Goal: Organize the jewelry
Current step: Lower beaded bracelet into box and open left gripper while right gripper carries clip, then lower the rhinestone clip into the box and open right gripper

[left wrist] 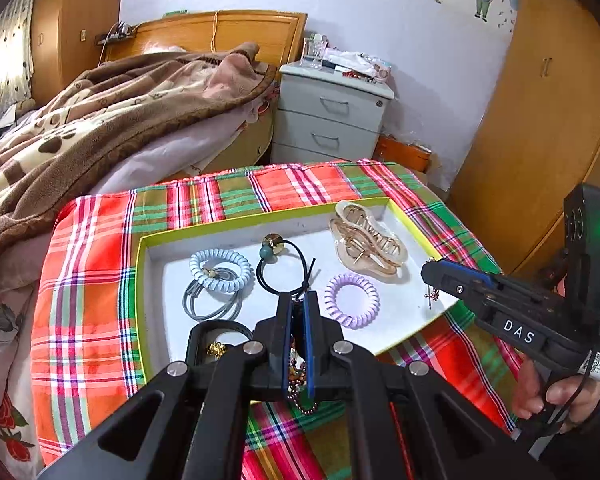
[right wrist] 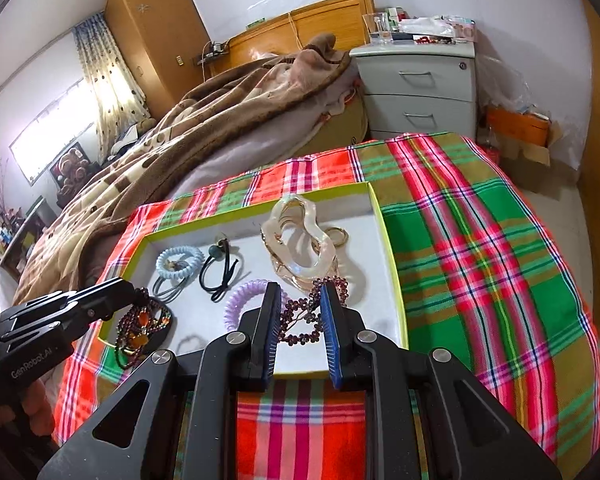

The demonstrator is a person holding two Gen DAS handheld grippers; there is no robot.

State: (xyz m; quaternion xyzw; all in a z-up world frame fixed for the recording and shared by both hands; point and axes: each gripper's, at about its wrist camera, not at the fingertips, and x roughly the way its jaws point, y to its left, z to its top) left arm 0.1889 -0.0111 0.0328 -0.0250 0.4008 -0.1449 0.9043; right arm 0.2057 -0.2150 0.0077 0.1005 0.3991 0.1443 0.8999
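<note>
White letters "DAS" stand on the black body of the right claw (left wrist: 430, 270), seen from the left wrist. "GenRobot.AI" is printed in pale letters along the black body of the left claw (right wrist: 130, 286), seen from the right wrist. A small label (left wrist: 598, 364) near the right claw's handle is too small to read.

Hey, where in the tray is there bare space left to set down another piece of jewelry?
The tray is barest along its near edge right of the purple coil tie, and at the back-left corner behind the blue coil tie. The middle is crowded: black hair tie, big claw clip, and both grippers' beaded pieces over the front.
</note>
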